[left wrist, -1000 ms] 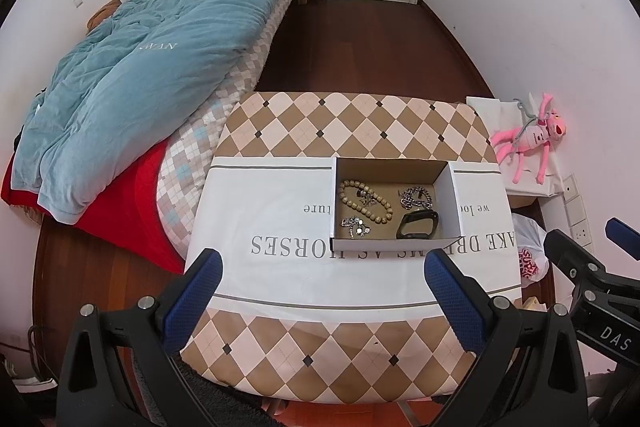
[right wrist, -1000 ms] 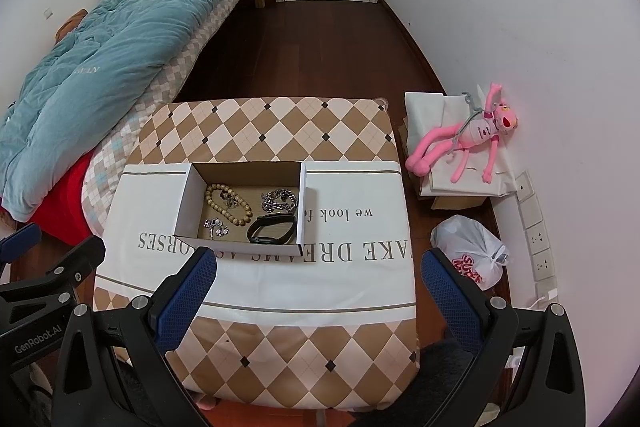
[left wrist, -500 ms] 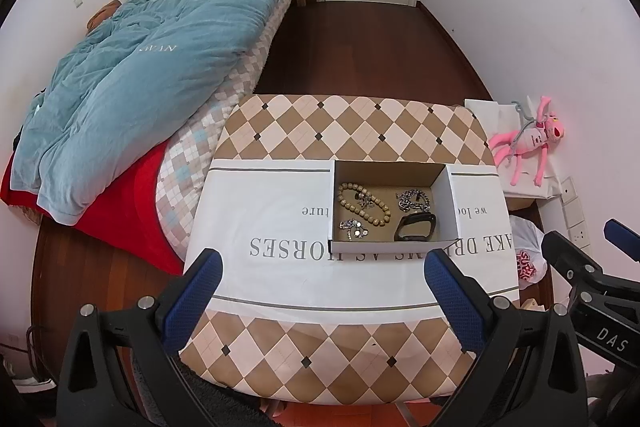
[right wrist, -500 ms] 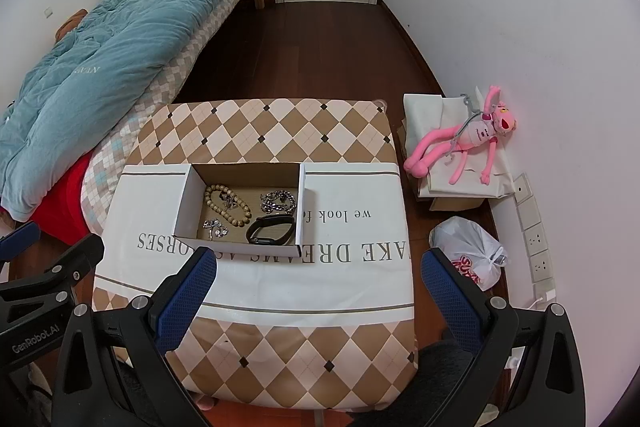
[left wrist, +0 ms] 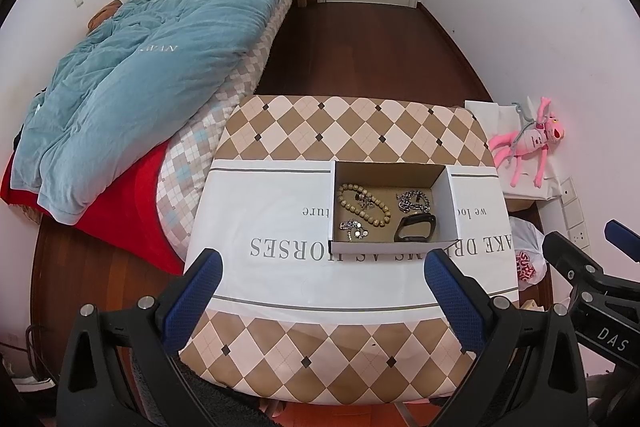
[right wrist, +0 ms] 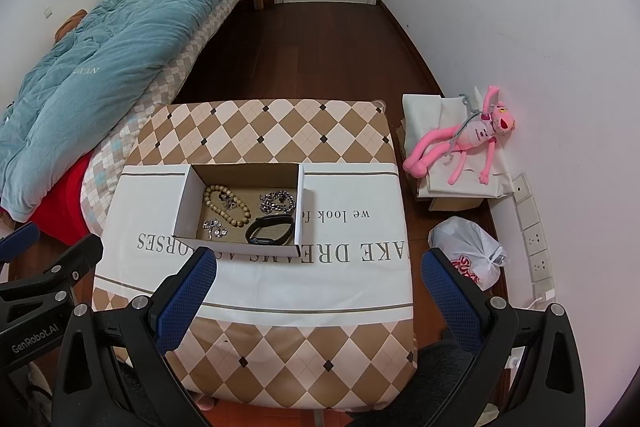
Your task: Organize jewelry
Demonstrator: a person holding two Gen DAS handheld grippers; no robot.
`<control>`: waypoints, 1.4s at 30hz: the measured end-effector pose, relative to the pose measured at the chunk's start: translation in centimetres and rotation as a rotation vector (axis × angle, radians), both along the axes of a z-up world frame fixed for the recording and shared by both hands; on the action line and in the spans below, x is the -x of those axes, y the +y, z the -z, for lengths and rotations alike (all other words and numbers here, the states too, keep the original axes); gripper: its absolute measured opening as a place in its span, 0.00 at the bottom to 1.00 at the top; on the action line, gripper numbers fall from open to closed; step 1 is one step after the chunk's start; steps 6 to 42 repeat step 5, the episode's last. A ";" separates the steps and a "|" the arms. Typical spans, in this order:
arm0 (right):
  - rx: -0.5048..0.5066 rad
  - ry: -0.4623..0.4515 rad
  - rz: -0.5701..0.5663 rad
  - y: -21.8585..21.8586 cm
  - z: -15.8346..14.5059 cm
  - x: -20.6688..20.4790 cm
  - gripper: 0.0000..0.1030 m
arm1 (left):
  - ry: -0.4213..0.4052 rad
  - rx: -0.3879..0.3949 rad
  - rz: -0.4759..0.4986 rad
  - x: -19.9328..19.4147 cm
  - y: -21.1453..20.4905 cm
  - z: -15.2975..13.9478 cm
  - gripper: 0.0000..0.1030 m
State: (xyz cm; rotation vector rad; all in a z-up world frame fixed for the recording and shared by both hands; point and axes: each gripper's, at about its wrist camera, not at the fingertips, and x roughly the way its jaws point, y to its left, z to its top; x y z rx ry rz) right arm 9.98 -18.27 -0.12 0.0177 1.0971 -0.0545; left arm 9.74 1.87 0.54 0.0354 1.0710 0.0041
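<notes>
Both grippers, left (left wrist: pixel 320 291) and right (right wrist: pixel 316 287), hang above the bench's (right wrist: pixel 280 351) near edge, jaws wide and empty. The open box (right wrist: pixel 182 205) sits on the white cloth (right wrist: pixel 352 267) at mid-bench, holding all the jewelry: bead bracelet (right wrist: pixel 228 205) at its far left, silver chain (right wrist: pixel 278 203) at far right, black band (right wrist: pixel 268 229) at near right, a small sparkly piece (right wrist: pixel 215 227) at near left. A further small metal item seems to lie on the beads; too small to identify.

Likely risks: the chain may snag neighbouring pieces when lifted; wide jaws could strike the box's walls and shove the light box along the cloth; small pieces may slip from the pads.
</notes>
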 end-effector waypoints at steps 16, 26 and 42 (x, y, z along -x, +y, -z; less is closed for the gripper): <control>0.000 0.000 0.001 -0.1 -0.1 0.0 1.00 | -0.008 0.007 -0.004 0.0 0.0 -0.2 1.00; 0.000 0.000 0.001 -0.1 -0.1 0.0 1.00 | -0.008 0.007 -0.004 0.0 0.0 -0.2 1.00; 0.000 0.000 0.001 -0.1 -0.1 0.0 1.00 | -0.008 0.007 -0.004 0.0 0.0 -0.2 1.00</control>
